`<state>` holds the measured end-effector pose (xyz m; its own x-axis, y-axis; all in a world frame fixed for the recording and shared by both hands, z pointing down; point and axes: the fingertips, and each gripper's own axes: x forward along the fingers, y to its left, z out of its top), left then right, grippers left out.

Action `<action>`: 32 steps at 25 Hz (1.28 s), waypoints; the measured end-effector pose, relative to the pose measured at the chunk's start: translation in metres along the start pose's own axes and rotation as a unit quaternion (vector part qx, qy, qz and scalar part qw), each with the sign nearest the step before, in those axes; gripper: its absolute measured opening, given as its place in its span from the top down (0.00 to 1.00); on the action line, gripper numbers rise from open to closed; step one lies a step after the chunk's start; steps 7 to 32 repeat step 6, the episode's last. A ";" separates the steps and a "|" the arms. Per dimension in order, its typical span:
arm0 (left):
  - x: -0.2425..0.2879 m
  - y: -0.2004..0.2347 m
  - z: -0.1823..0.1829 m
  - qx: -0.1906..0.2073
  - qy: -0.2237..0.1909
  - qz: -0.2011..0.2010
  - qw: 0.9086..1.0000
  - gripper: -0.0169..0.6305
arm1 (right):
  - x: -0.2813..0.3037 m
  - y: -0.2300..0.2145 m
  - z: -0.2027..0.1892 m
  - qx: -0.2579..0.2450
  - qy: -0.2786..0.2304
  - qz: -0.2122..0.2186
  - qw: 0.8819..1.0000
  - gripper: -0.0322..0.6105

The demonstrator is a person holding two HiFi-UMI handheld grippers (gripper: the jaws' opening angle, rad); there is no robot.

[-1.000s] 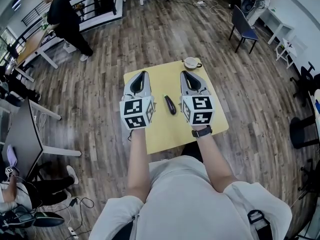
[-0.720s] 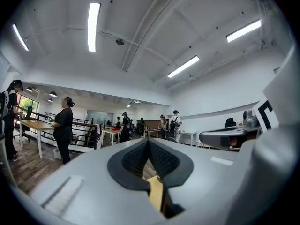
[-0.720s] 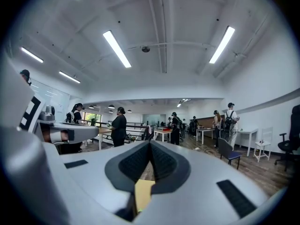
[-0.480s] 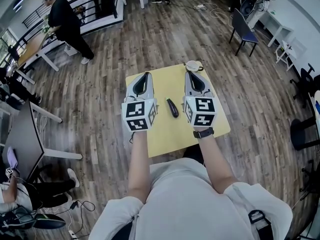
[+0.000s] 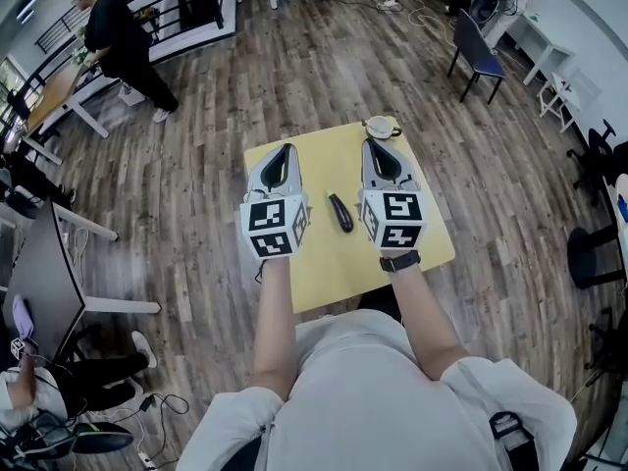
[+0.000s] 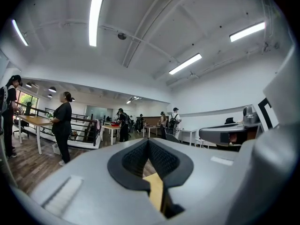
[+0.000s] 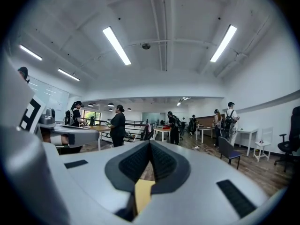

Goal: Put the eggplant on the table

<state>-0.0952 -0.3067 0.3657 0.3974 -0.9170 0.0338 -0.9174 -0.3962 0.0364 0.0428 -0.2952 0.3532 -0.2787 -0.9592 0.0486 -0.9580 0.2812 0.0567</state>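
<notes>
A dark purple eggplant (image 5: pixel 340 212) lies free on the small yellow table (image 5: pixel 324 263), between my two grippers. My left gripper (image 5: pixel 285 152) is held level over the table's left side, its jaws together with nothing between them. My right gripper (image 5: pixel 378 148) is held level over the right side, its jaws also shut and empty. In the left gripper view the pads meet at the left gripper (image 6: pixel 148 142), and in the right gripper view they meet at the right gripper (image 7: pixel 150 145). Neither gripper touches the eggplant.
A white cup on a saucer (image 5: pixel 377 125) stands at the table's far edge, just beyond my right gripper. A blue chair (image 5: pixel 478 49) stands far right. A person (image 5: pixel 120 47) stands by a wooden table at far left. A monitor (image 5: pixel 39 273) is at near left.
Both grippers have shifted slightly away from me over the table. The eggplant has stayed where it lay.
</notes>
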 end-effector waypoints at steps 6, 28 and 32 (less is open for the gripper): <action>0.029 0.009 -0.035 -0.010 0.050 -0.001 0.999 0.96 | 0.023 -0.010 -0.029 -0.002 0.032 -0.002 0.999 0.94; 0.029 0.009 -0.035 -0.010 0.050 -0.001 0.999 0.96 | 0.023 -0.010 -0.029 -0.002 0.032 -0.002 0.999 0.94; 0.029 0.009 -0.035 -0.010 0.050 -0.001 0.999 0.96 | 0.023 -0.010 -0.029 -0.002 0.032 -0.002 0.999 0.94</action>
